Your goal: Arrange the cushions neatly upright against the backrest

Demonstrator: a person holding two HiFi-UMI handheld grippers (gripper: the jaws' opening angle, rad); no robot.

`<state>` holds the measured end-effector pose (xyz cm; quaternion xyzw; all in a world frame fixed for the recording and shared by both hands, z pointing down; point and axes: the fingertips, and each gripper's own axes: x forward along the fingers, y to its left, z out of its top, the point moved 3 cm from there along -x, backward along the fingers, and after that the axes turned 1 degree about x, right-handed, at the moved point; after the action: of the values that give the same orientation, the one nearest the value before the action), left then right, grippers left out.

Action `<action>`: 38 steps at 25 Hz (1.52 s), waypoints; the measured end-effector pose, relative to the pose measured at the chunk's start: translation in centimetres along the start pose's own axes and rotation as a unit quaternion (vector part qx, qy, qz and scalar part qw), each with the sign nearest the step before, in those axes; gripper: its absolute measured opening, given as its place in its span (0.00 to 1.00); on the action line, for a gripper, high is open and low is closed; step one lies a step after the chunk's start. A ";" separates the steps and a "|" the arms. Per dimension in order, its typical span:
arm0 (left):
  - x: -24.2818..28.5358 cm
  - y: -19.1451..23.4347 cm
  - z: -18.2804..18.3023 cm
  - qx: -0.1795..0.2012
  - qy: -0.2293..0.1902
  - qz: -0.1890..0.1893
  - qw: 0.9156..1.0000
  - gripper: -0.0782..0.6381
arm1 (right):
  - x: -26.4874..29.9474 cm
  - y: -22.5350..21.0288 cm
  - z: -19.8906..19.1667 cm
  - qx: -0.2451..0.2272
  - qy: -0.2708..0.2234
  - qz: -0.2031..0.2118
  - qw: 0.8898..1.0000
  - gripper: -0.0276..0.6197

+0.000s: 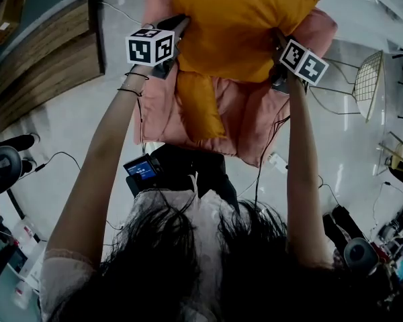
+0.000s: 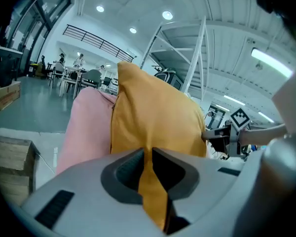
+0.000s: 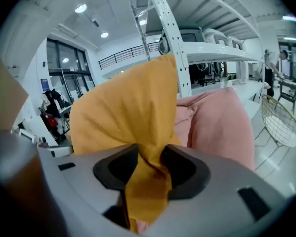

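A big orange cushion [image 1: 235,25] hangs above a pink padded seat [image 1: 255,113], held by its two lower corners. My left gripper [image 1: 183,24] is shut on the left corner, with a thin fold of orange fabric running between its jaws [image 2: 148,157]. On the right corner, my right gripper [image 1: 277,39] grips a thick bunch of fabric that fills its jaws [image 3: 149,157]. In both gripper views the cushion [image 2: 158,117] [image 3: 123,112] stands upright beside pink padding [image 2: 89,127] [image 3: 217,127]. A second, smaller orange cushion [image 1: 198,106] lies on the seat below.
A wooden bench [image 1: 47,52] stands on the floor at the left. At the right is a wire chair [image 1: 369,79]. Cables trail over the pale floor. A black office chair [image 1: 3,166] sits at the left edge. White shelving [image 3: 187,48] rises behind.
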<state>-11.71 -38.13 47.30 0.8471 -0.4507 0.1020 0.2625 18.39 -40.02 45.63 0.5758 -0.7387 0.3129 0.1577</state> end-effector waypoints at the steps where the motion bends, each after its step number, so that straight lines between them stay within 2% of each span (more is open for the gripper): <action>1: -0.7 -0.1 -0.9 0.007 0.012 -0.001 1.000 0.17 | -0.6 0.1 -0.1 0.011 -0.010 0.000 1.000 0.31; 4: -3.0 -0.7 -5.2 0.016 0.057 -0.017 0.998 0.17 | -3.4 0.0 -0.7 0.041 -0.043 -0.005 0.998 0.34; 8: -5.7 -1.1 -11.7 -0.033 0.096 -0.038 0.994 0.17 | -7.4 -0.2 -4.7 0.081 -0.061 0.014 0.995 0.34; 11: -7.1 -1.2 -15.9 -0.055 0.117 -0.040 0.991 0.17 | -8.5 0.6 -12.1 0.076 -0.007 0.034 0.996 0.34; 15: -8.3 -2.3 -21.0 -0.066 0.148 -0.052 0.985 0.17 | -8.9 1.7 -23.9 0.039 0.099 0.032 0.994 0.34; 20: -9.1 -4.5 -26.9 -0.036 0.200 -0.077 0.976 0.17 | -8.5 3.4 -35.4 -0.004 0.186 0.041 0.982 0.36; 24: -8.4 -6.7 -31.0 -0.005 0.237 -0.105 0.966 0.17 | -7.2 4.7 -41.8 -0.010 0.259 0.083 0.962 0.44; 27: -8.5 -7.5 -32.7 0.011 0.253 -0.110 0.961 0.17 | -6.5 6.0 -45.5 -0.076 0.322 0.110 0.937 0.47; 30: -8.9 -7.4 -33.3 0.001 0.248 -0.108 0.963 0.17 | -5.3 6.4 -47.9 -0.149 0.374 0.101 0.910 0.47; 32: -9.1 -7.1 -33.2 -0.011 0.242 -0.104 0.965 0.17 | -4.6 6.2 -48.5 -0.162 0.400 0.078 0.899 0.46; 35: -9.5 -6.6 -33.2 -0.019 0.240 -0.095 0.966 0.17 | -4.7 7.3 -48.4 -0.174 0.414 0.072 0.891 0.30; 38: -10.1 -6.6 -33.4 -0.020 0.243 -0.090 0.966 0.17 | -5.6 7.9 -47.8 -0.207 0.392 0.086 0.892 0.24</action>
<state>-10.01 -10.02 68.90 0.8287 -0.2972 0.2713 0.3891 6.38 -3.94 76.11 0.2953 -0.7113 0.3657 0.5226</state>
